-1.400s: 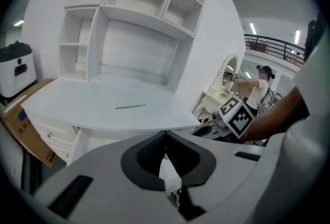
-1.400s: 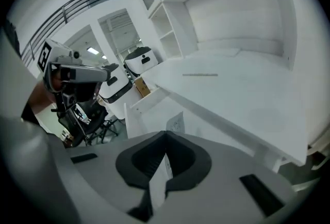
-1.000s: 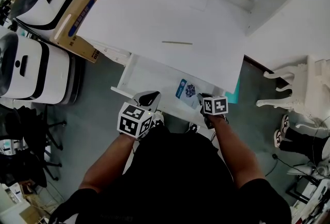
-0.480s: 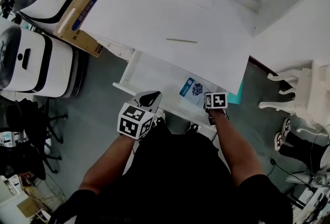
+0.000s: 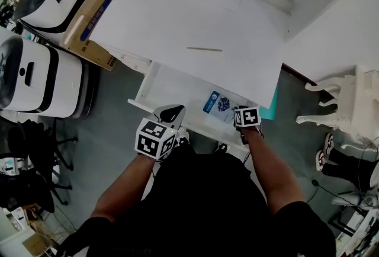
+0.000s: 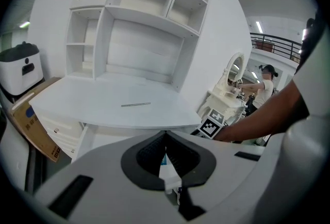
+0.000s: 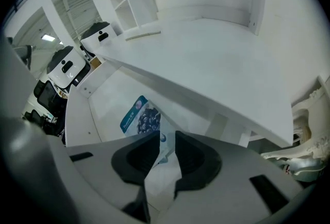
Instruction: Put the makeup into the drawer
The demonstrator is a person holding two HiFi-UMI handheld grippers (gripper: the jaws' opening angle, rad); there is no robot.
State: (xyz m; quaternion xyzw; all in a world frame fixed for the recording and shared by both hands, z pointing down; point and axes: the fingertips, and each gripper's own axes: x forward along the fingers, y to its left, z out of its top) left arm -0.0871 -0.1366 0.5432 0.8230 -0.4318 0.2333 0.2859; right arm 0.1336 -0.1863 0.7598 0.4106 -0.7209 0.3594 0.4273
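The makeup is a flat blue-and-white sachet (image 5: pixel 217 103) printed with dark berries, lying in the open white drawer (image 5: pixel 169 85) under the desk top. My right gripper (image 5: pixel 238 113) hangs over the drawer's front right corner, pointing steeply down. Its jaws are opening: in the right gripper view the sachet (image 7: pixel 140 117) lies on the drawer floor (image 7: pixel 100 101), its near end showing through the gap of the right gripper (image 7: pixel 166 141), and the pads do not press on it. My left gripper (image 5: pixel 171 112) waits at the drawer's front edge; in its own view the left gripper (image 6: pixel 165 141) is shut and empty.
A thin stick (image 5: pixel 204 48) lies on the white desk top (image 5: pixel 177 16), with shelves behind. Two white appliances (image 5: pixel 35 75) and a cardboard box (image 5: pixel 89 16) stand on the floor at left. A white carved stool (image 5: pixel 346 102) stands at right. A person (image 6: pixel 265 86) works far off.
My right gripper has sunk a little toward the drawer's front right, with the sachet lying just beyond it. The left gripper has stayed put.
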